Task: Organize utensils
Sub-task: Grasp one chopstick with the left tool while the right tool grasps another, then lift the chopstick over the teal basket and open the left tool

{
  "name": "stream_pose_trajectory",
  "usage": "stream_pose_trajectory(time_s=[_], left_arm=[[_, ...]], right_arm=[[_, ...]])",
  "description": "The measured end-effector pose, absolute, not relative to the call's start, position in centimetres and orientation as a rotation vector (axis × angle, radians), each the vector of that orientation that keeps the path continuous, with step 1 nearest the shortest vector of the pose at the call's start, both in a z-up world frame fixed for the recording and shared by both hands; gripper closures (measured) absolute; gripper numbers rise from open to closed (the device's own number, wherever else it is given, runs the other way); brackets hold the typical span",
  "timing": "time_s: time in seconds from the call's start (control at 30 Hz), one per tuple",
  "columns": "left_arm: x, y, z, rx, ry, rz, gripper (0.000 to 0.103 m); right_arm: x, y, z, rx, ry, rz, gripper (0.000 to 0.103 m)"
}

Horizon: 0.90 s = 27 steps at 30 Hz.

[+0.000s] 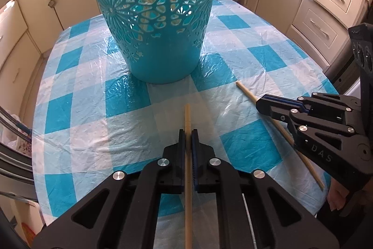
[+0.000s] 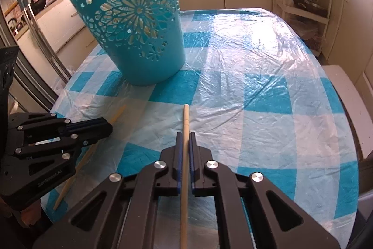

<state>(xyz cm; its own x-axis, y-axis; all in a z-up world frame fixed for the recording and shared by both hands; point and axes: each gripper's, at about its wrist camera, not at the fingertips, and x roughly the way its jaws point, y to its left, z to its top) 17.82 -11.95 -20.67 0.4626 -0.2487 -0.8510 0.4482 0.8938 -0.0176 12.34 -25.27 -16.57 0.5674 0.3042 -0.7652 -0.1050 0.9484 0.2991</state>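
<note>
A person stands at the bench (image 2: 268, 90), which is covered in a blue and white checked plastic cloth, with a gripper in each hand. The left gripper (image 1: 188, 132) has its fingers drawn narrow onto a pale wooden chopstick (image 1: 188, 118), which runs straight down between the pads and sticks out a little way in front of them. The right gripper (image 2: 185, 134) has done the same with a second chopstick (image 2: 185, 118), clamped along its length with the blunt end poking forward. Both sticks sit low, close to the cloth, and from these views I cannot tell whether they have actually left it. The two grippers are side by side near the front edge of the bench, each visible in the other's camera. Beyond them stands a tall turquoise basket (image 2: 137, 22) with flower-shaped cut-outs, upright on the cloth and well clear of both chopstick tips. Through the holes in its wall I can make out pale shapes, but I cannot say whether they are utensils already inside or just the cupboards behind. So the picking-up looks done for this pair, and what remains, as I judge it, is to carry each stick over the rim and drop it in. No other loose utensils show on the cloth.
</note>
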Motion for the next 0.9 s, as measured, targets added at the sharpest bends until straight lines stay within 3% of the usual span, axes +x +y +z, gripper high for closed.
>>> stream_pose_trajectory(time_s=[0.5, 0.9], left_arm=[[18.2, -10.9, -20.7, 0.133, 1.023, -0.457, 0.098], [16.0, -5.8, -9.2, -0.201, 0.761, -0.729, 0.098]], right_arm=[[12.3, -24.9, -16.7, 0.189, 0.918, 0.261, 0.095], [12.3, -26.4, -17.0, 0.297, 0.916, 0.294, 0.095]])
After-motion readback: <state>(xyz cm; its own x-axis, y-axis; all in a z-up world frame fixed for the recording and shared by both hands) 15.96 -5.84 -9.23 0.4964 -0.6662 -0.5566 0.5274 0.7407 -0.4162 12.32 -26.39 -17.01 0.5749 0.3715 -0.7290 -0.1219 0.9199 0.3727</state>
